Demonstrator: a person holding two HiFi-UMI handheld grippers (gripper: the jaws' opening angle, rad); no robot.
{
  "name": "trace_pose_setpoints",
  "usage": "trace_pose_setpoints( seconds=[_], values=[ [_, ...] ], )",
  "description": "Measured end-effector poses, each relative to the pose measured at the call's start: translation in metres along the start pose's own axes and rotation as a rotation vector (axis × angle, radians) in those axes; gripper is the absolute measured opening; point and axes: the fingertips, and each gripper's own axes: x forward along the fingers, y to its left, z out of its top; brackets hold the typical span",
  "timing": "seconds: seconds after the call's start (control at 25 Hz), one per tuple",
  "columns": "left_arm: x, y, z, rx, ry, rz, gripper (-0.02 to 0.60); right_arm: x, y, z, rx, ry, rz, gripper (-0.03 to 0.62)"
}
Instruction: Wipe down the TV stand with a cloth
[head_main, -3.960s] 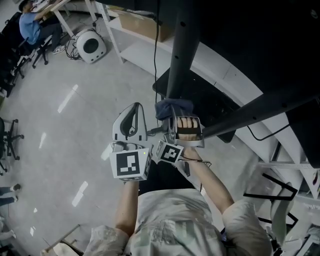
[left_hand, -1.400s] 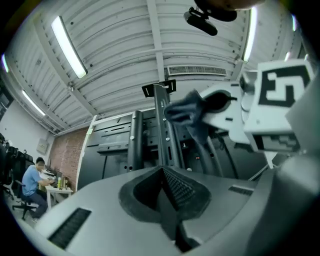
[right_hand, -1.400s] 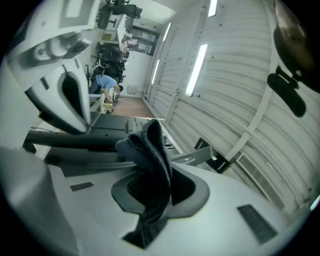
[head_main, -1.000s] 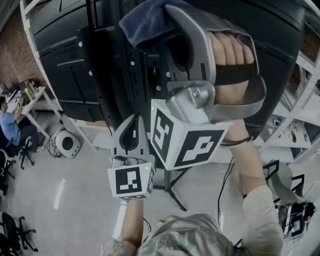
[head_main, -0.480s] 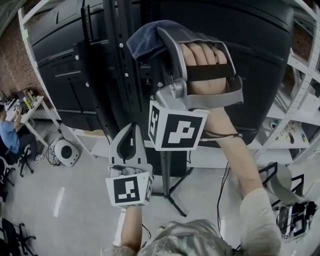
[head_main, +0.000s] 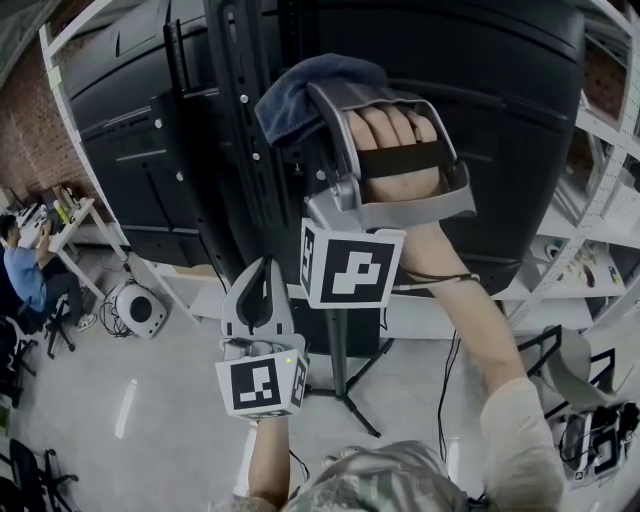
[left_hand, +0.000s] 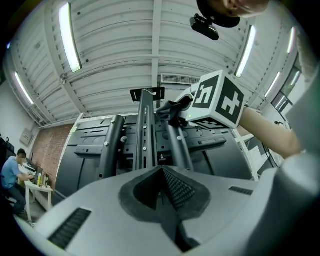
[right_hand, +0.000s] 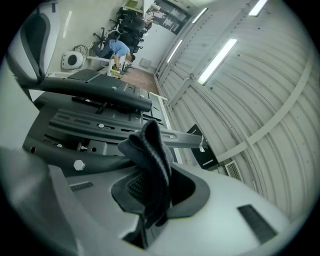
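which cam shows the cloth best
The right gripper view: the cloth fills the middle, pinched between the right gripper's jaws, its folds clear. The head view shows it as a blue bunch above that gripper, by the TV stand. The left gripper view shows it too small to make out.

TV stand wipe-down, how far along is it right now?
Done: the cloth is clamped in the right gripper. In hand: it is raised beside the TV stand, up high; contact is unclear. The left gripper is shut, empty. Left: nothing shows wiped areas, so probably most of the stand.
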Motion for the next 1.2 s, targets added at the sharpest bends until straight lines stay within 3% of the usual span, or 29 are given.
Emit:
trace_pose_setpoints(
  seconds=[1.2],
  values=[
    [-0.009, -0.001, -0.030, -0.030, 0.068, -0.003, 0.015, -0.049, 0.078, 0.003, 0.024, -0.029, 0.161, 0.057]
  ],
)
